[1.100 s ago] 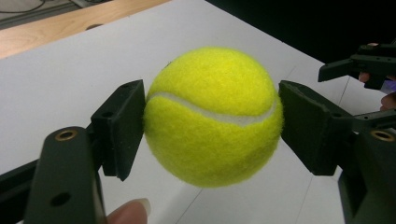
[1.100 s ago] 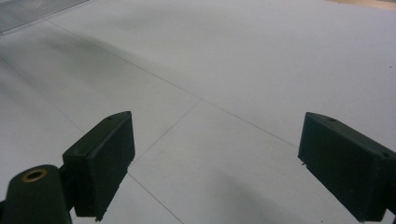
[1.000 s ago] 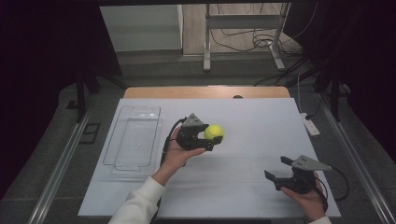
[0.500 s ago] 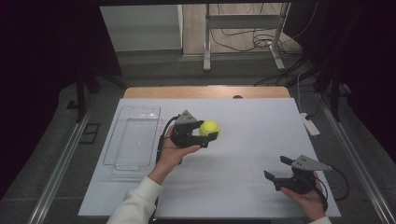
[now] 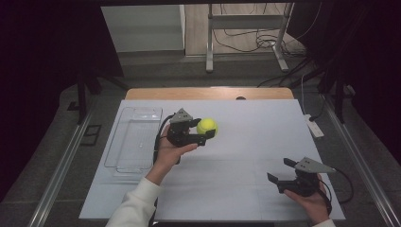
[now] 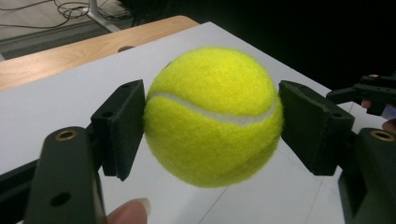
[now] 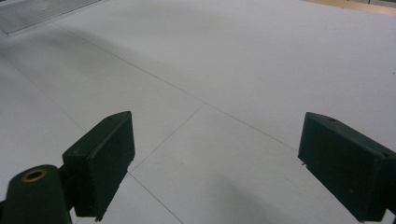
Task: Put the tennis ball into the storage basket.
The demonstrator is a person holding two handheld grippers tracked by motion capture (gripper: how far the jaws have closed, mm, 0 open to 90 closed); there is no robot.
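The white surface [image 5: 246, 156] runs out to a wooden strip along its far edge at 12 o'clock, and beyond every edge it drops off to dark floor. Most of the sheet lies bare, so there is plenty of open room through the middle and toward 5 o'clock.

Starting at the left, a clear plastic tray [image 5: 124, 142] sits near the 9 o'clock edge, long side running away from the person. Just right of it, at about 3 o'clock from the tray, the left tongs [image 5: 208, 134] are held above the sheet in a hand with a white sleeve, a cable looping off their back toward the tray. They are clamped on a yellow-green tennis ball [image 5: 207, 126]: in the left gripper view the ball [image 6: 213, 116] sits squarely between the two black pads, one pad pressed on its 9 o'clock side and the other on its 3 o'clock side, with the white seam running across its front. The ball is clear of the sheet, lifted off it, near the centre of the surface and a little toward 11 o'clock.

Well apart, down at 4 o'clock from the ball, the right tongs [image 5: 278, 172] rest low in the other hand near the front right corner. Their jaws stand wide with nothing between them, bare sheet showing through the gap [image 7: 215, 154].

A small white object [image 5: 313, 126] lies at the 3 o'clock edge, off the path between the two tongs.
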